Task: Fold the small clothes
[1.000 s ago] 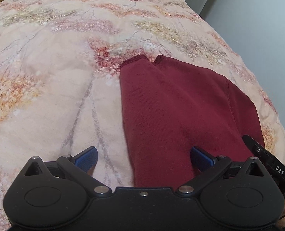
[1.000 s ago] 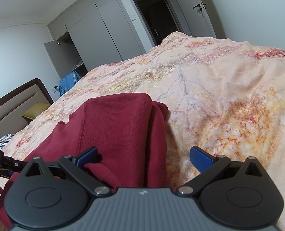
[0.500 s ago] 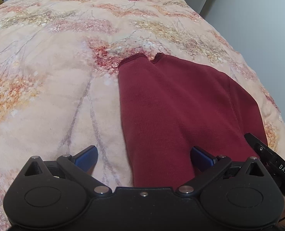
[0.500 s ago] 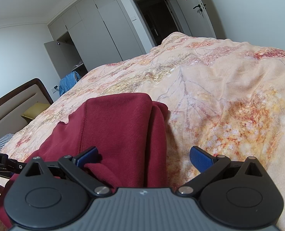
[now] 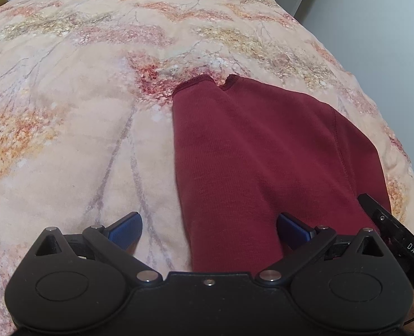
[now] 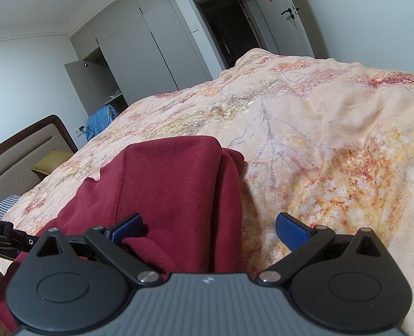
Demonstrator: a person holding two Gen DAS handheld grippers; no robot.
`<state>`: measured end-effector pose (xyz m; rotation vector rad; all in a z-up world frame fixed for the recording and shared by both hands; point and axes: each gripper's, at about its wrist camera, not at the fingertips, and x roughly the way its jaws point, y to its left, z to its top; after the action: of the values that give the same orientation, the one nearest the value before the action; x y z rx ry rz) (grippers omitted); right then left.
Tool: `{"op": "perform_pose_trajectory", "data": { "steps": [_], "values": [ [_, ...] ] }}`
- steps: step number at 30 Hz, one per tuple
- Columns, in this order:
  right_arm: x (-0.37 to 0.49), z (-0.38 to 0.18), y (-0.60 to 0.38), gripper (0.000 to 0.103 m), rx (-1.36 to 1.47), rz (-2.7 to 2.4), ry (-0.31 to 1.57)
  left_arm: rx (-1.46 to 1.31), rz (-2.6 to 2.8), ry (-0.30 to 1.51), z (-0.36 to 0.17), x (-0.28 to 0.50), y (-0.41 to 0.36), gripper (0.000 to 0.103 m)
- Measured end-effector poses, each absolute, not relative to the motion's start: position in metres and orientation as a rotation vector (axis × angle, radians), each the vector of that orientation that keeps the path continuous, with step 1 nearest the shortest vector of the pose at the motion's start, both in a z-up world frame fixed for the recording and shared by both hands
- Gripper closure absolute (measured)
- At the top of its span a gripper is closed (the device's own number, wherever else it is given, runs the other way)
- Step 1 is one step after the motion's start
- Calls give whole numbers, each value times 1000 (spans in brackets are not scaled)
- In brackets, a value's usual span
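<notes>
A dark red garment (image 5: pixel 263 151) lies folded lengthwise on the floral bedspread (image 5: pixel 67 112). My left gripper (image 5: pixel 209 228) is open, its jaws wide apart over the garment's near left edge. In the right wrist view the garment (image 6: pixel 165 184) shows a folded-over layer with a rounded far end. My right gripper (image 6: pixel 209 228) is open over the garment's near right edge, its left finger (image 6: pixel 128 228) touching a bunched fold. Neither gripper holds cloth. The other gripper's body shows at the right edge of the left wrist view (image 5: pixel 394 232).
The bedspread (image 6: pixel 333 145) stretches wide around the garment. A headboard (image 6: pixel 25 145), a yellow pillow (image 6: pixel 51 162) and a blue cloth (image 6: pixel 100 120) lie at the far left. White wardrobes (image 6: pixel 139 42) and a dark doorway (image 6: pixel 226 25) stand behind the bed.
The left gripper has drawn slightly back and left, so the garment sits a little lower in its view. The right gripper has hardly moved. Both stay open.
</notes>
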<state>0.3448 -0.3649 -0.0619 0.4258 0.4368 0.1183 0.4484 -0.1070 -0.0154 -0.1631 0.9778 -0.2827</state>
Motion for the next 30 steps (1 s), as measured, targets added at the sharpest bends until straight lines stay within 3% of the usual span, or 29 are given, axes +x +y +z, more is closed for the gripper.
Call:
{"op": "perform_pose_trajectory", "data": {
  "steps": [6, 17, 19, 25, 30],
  "values": [
    [340, -60, -369, 1, 440, 151, 414, -132, -298, 992, -13, 453, -110, 0],
    [338, -43, -355, 42, 375, 202, 452, -57, -380, 990, -11, 458, -111, 2],
    [337, -40, -352, 52, 364, 205, 454, -59, -398, 994, -10, 459, -111, 5],
    [331, -31, -340, 69, 306, 163, 451, -53, -452, 977, -3, 456, -115, 24],
    [326, -21, -325, 76, 219, 132, 460, -50, -454, 938, 0, 450, -116, 38]
  ]
}}
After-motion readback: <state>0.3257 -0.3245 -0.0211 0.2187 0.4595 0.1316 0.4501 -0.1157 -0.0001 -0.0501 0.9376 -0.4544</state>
